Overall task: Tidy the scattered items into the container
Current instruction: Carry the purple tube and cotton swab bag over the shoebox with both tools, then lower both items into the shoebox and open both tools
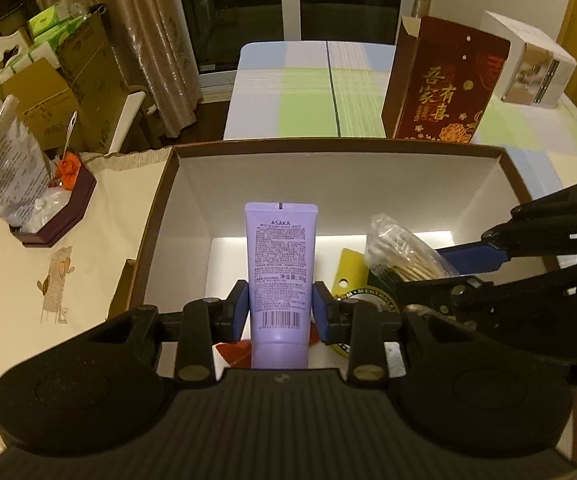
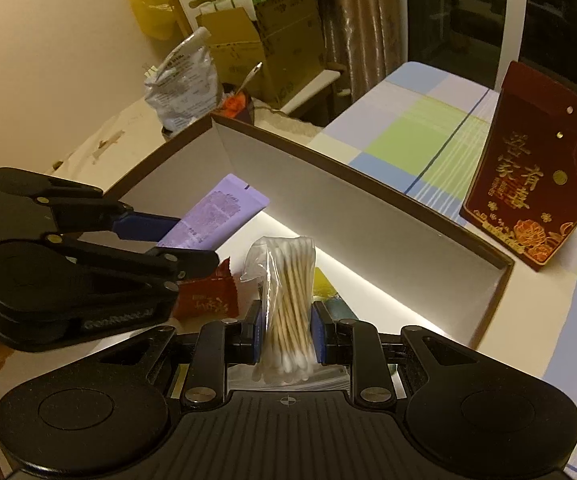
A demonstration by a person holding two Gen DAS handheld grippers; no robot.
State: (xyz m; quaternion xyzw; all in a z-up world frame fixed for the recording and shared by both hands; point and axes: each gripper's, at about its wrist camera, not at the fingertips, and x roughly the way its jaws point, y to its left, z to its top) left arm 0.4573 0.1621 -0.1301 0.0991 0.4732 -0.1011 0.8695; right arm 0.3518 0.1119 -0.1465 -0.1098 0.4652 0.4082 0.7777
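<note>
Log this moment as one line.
left tongs: shut on purple tube | right tongs: shut on cotton swabs | both held over box | red packet already inside

The purple tube (image 1: 280,276) at frame centre reads "ASAKA" and "30g" above a barcode. The red box (image 1: 444,84), upper right, carries gold "吾家有喜".

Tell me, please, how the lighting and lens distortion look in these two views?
Left wrist: dim warm light, a bright band on the box floor behind the purple tube; straight edges bow, corners vignette. Right wrist: same warm cast, the band behind the cotton swabs, box rim curved.
</note>
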